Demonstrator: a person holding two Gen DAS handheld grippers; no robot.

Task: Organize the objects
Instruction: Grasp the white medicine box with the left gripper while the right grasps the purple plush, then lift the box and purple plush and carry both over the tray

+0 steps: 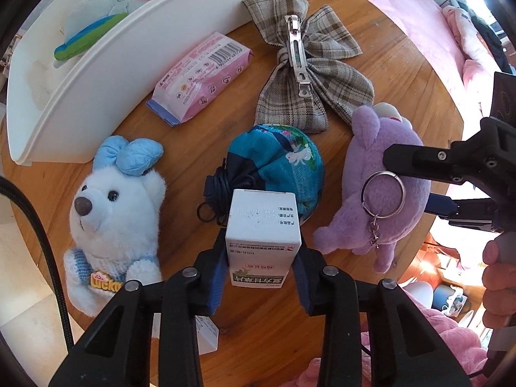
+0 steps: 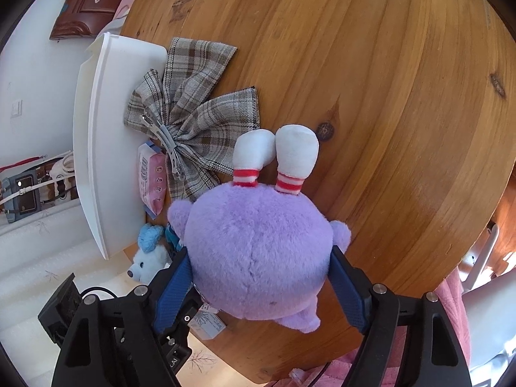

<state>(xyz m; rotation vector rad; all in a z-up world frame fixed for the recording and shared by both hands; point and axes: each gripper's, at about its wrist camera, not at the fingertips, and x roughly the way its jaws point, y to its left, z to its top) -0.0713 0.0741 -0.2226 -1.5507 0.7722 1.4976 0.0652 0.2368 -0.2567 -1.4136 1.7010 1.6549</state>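
Observation:
My left gripper point(image 1: 262, 254) is shut on a small white medicine box point(image 1: 262, 235) and holds it above the round wooden table point(image 1: 396, 74). My right gripper point(image 2: 259, 269) has its blue pads on both sides of a purple plush toy point(image 2: 258, 251); it also shows in the left wrist view point(image 1: 380, 193) with a metal key ring point(image 1: 383, 193). On the table lie a white bear plush with a blue bow point(image 1: 113, 213), a teal drawstring pouch point(image 1: 277, 161), a plaid bow hair clip point(image 1: 309, 64) and a pink tissue pack point(image 1: 200, 77). A white bin point(image 1: 106, 64) stands at the back left.
The white bin holds a plush with green, blue and rainbow stripes point(image 1: 96, 29). Another small white box point(image 1: 206, 335) lies at the table's near edge under my left gripper. A pink bed point(image 1: 435, 32) lies beyond the table. The right half of the table in the right wrist view point(image 2: 403, 96) is bare wood.

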